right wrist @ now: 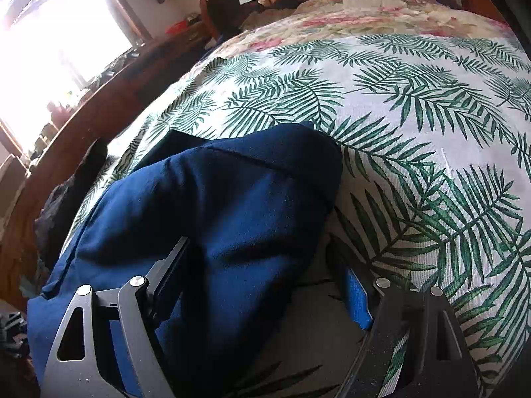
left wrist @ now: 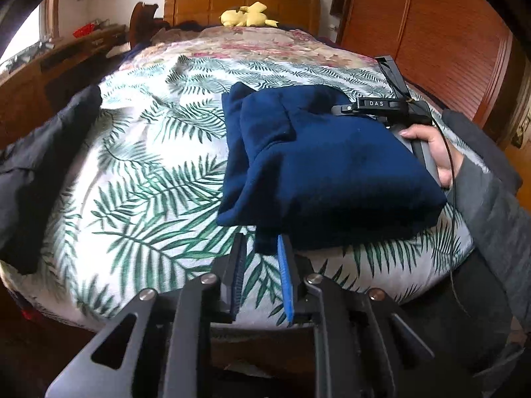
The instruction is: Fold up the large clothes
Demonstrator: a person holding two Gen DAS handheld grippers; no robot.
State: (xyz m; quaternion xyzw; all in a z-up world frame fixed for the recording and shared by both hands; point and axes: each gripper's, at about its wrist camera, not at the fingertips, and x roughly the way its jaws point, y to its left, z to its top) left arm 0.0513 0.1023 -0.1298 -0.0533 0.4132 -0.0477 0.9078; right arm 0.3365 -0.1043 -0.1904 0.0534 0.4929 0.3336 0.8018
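The folded navy garment (left wrist: pixel 318 165) lies on my leaf-print bedspread (left wrist: pixel 149 172), before a wooden headboard (left wrist: pixel 242 3) and wardrobe (left wrist: pixel 431 39). My left gripper (left wrist: pixel 262 248) stands slightly parted at its near edge, pads not pressing; my right gripper (right wrist: pixel 265 265) gapes wide around its corner, gripping nothing.

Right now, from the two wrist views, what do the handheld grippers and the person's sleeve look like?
Both are black and grey metal linkages with silver pivot bolts. The left gripper and right gripper each have one blue pad and one dark pad. The right one's body carries a "DAS" label and a thin black cable. The sleeve is grey.
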